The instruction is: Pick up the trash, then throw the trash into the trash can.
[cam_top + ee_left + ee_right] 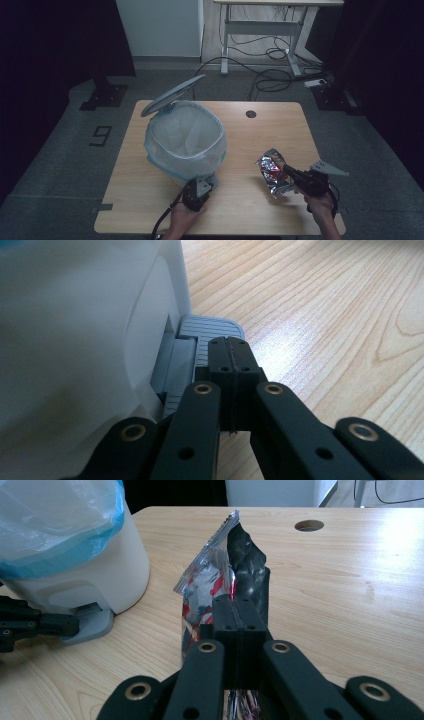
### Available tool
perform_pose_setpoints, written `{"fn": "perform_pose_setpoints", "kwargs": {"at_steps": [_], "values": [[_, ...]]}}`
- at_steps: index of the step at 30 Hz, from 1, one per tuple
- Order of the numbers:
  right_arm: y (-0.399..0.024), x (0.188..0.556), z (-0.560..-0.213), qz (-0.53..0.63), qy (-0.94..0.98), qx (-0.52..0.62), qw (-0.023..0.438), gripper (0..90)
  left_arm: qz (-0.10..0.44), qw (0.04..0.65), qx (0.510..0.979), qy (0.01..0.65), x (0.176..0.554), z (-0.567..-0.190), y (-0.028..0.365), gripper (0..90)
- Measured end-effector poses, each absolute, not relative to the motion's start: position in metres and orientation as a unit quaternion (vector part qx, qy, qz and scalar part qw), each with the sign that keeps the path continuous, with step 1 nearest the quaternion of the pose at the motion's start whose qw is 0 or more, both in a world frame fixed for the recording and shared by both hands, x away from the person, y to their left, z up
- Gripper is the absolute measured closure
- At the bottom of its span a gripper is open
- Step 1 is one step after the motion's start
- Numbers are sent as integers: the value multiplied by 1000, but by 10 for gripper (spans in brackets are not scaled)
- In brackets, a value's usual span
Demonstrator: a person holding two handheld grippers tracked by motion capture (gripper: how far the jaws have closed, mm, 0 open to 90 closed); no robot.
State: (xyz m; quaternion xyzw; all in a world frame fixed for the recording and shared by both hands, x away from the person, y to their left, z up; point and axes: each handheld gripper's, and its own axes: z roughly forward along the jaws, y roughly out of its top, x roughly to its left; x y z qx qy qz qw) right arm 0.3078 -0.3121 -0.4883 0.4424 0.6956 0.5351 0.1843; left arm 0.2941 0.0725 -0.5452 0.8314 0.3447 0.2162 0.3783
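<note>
Two grippers working at the table (150, 200). Left gripper (231, 347) is pressing its closed, empty jaws down on the grey pedal (200, 332) of the bin (186, 142), whose lid (172, 95) is standing raised. Right gripper (239, 611) is clamping the foil snack wrapper (220, 575), which is sitting right of the bin, near the table's front edge.

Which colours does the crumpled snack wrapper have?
The snack wrapper is silver foil with red and white print, shown best in the right gripper view.

a wooden table (280, 130) carries a pedal bin (186, 145).
</note>
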Motion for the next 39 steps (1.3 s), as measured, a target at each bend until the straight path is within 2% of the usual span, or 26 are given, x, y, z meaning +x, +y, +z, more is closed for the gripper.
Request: {"fn": "perform_pose_setpoints", "kwargs": {"at_steps": [24,39], "values": [[-314,304,-477,555,679,441,194,895,217,378,832,344,294,-545,72,900],[-300,300,-453,578,667,424,204,895,217,379,831,345,294,-545,72,900]]}}
